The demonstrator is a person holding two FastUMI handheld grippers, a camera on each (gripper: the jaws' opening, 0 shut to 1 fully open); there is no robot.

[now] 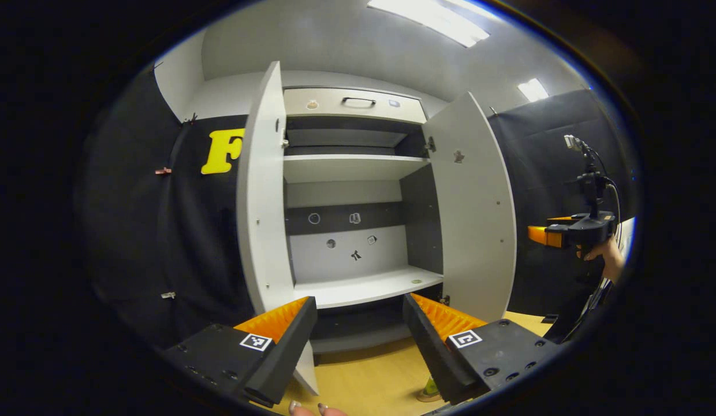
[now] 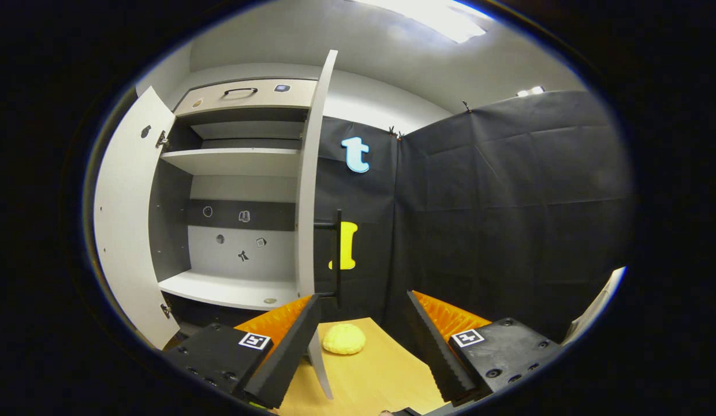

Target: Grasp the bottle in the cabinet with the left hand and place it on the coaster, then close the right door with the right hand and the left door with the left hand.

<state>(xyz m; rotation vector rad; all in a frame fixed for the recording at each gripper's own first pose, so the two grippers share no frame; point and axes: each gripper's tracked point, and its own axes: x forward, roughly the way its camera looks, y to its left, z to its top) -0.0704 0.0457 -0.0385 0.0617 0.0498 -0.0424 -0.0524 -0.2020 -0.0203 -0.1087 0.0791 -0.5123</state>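
The left hand-held gripper (image 1: 360, 323) is spread wide and holds nothing. It faces the open cabinet (image 1: 352, 173). Both doors stand open: the left door (image 1: 260, 202) to one side of it and the right door (image 1: 476, 208) to the other. The lower shelf (image 1: 364, 286) sits just past its fingertips, with open room between the doors. Low down by its right finger, a small bit of something green stands on a brown round thing on the tabletop (image 1: 364, 381); I cannot tell if that is the bottle.

The right hand-held gripper (image 2: 362, 326) is spread wide too, with nothing in it. The right door's (image 2: 309, 190) thin edge stands just above its left finger. A yellow lump (image 2: 343, 338) lies on the tabletop between the fingers, farther off.
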